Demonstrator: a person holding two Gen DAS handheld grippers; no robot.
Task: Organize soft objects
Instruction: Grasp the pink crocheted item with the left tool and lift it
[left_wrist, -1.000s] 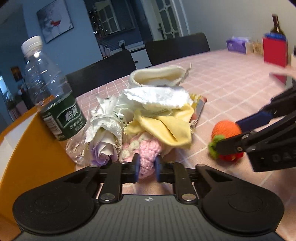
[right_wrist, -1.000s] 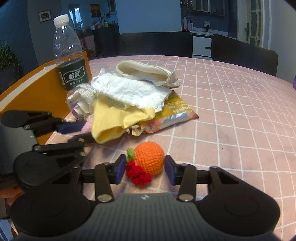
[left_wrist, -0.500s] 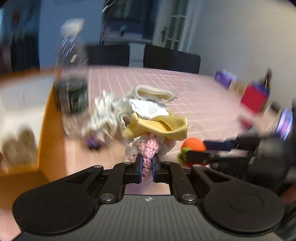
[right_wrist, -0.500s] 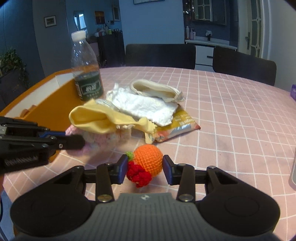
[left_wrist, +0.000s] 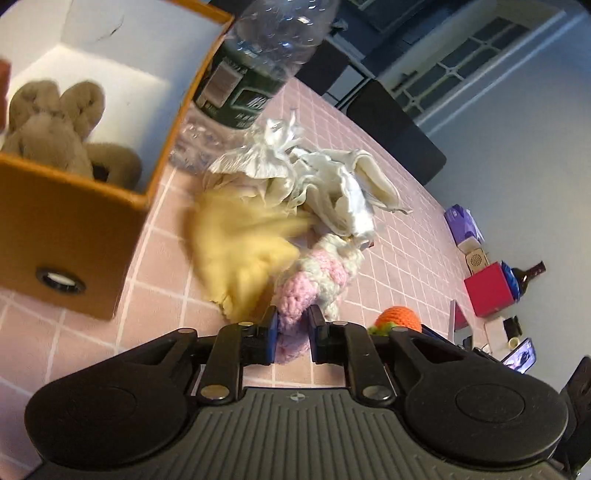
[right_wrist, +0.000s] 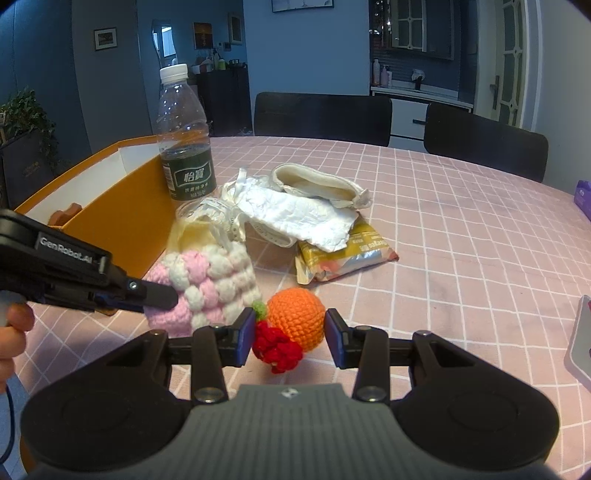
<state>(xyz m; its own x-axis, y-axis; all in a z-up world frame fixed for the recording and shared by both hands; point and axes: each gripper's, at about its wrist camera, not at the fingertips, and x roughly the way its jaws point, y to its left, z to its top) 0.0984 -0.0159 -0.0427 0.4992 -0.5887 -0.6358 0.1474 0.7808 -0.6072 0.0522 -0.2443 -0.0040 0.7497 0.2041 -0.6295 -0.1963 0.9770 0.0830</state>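
My left gripper is shut on a pink and white crochet pouch and holds it lifted, tilted toward the orange box. The pouch also shows in the right wrist view, pinched by the left gripper. A yellow cloth drapes beside it. My right gripper is open around a crochet orange with red berries on the table, the pads close to it. A brown plush rabbit lies in the box.
A water bottle stands by the box wall. White cloths, a cream pouch and a snack packet lie in a heap behind. A red box and a dark bottle stand far right. A device edge lies at right.
My left gripper has lifted the pink pouch out of the heap and swung left toward the orange box, tilting. The yellow cloth slid off. My right gripper stays around the crochet orange.
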